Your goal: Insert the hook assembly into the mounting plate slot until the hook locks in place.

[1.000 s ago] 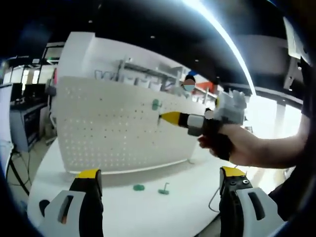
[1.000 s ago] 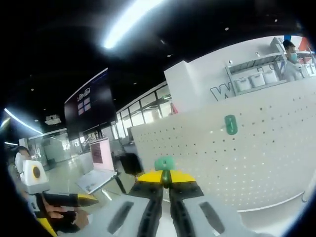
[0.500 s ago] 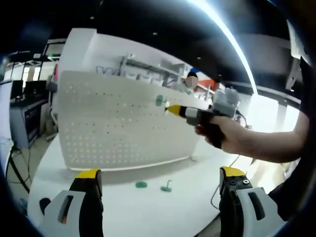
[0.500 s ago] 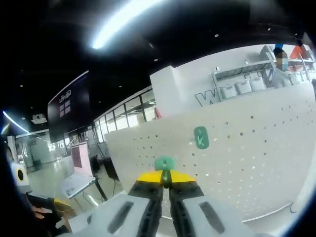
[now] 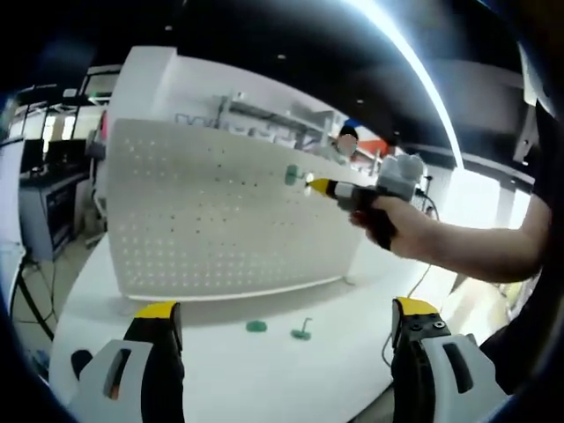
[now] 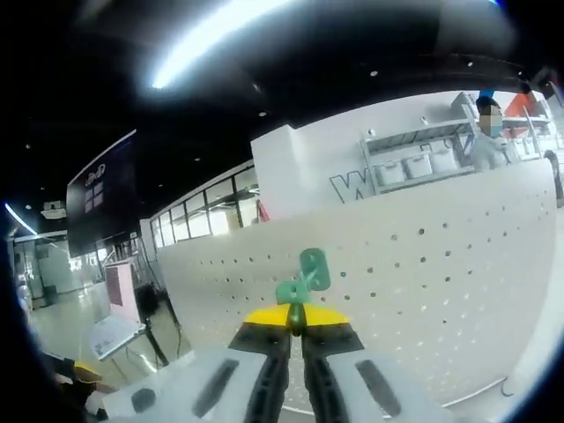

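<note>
While gripped edge-on in the closed right gripper (image 6: 296, 328), green hook (image 6: 293, 292) sat just before the green plate (image 6: 313, 268) on the white pegboard (image 6: 423, 291). Best pushed straight, held level, until locked. Left gripper (image 5: 286, 330) open, empty, low over the table (image 5: 229, 370). Slot itself hidden; contact unclear.
</note>
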